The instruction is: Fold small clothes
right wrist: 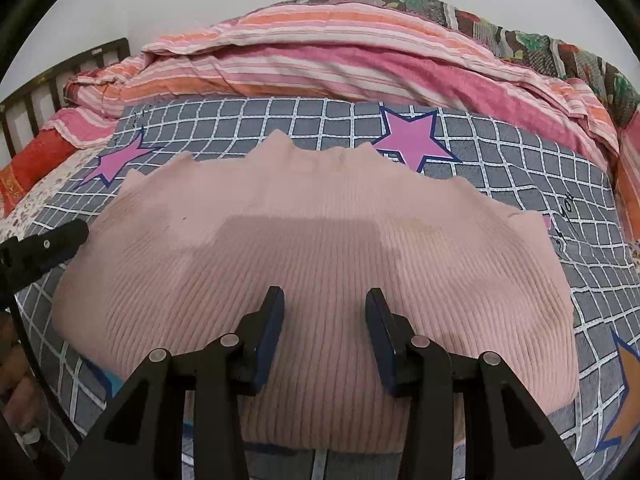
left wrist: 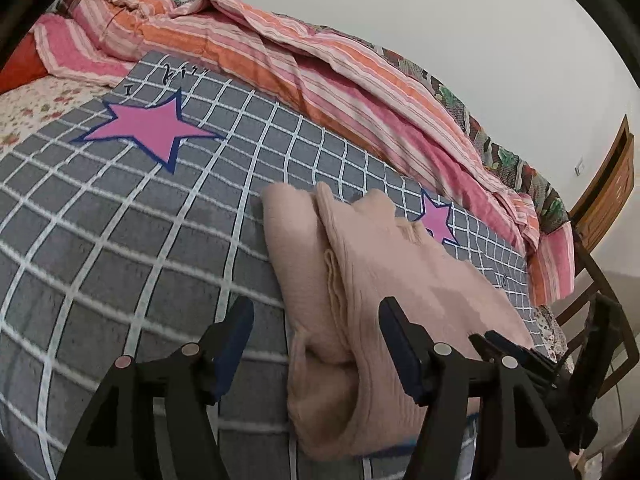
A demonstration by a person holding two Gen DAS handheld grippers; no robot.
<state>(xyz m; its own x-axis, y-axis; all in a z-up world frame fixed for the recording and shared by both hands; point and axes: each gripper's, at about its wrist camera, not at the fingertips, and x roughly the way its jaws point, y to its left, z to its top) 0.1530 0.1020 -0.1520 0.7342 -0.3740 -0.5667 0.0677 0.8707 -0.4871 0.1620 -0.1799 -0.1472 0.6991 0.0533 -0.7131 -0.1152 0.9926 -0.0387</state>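
Note:
A pale pink ribbed knit garment [right wrist: 320, 240] lies spread flat on a grey checked sheet [right wrist: 520, 168] printed with pink stars. In the left wrist view the garment [left wrist: 360, 264] shows its folded left side, with layers stacked along that edge. My left gripper [left wrist: 316, 316] is open and straddles that edge, its pads not pressing the cloth. My right gripper [right wrist: 325, 298] hovers open over the garment's near middle with nothing pinched. The left gripper's fingers [right wrist: 60, 240] show at the garment's left side, and the right gripper's fingers [left wrist: 516, 350] at its right side.
A bunched pink and orange striped quilt [right wrist: 340, 60] runs along the far side of the bed against the wall. A dark slatted headboard [right wrist: 60, 76] stands at the far left. A wooden chair [left wrist: 600, 216] stands past the bed's right end. A floral sheet [left wrist: 36, 108] shows beyond the grey one.

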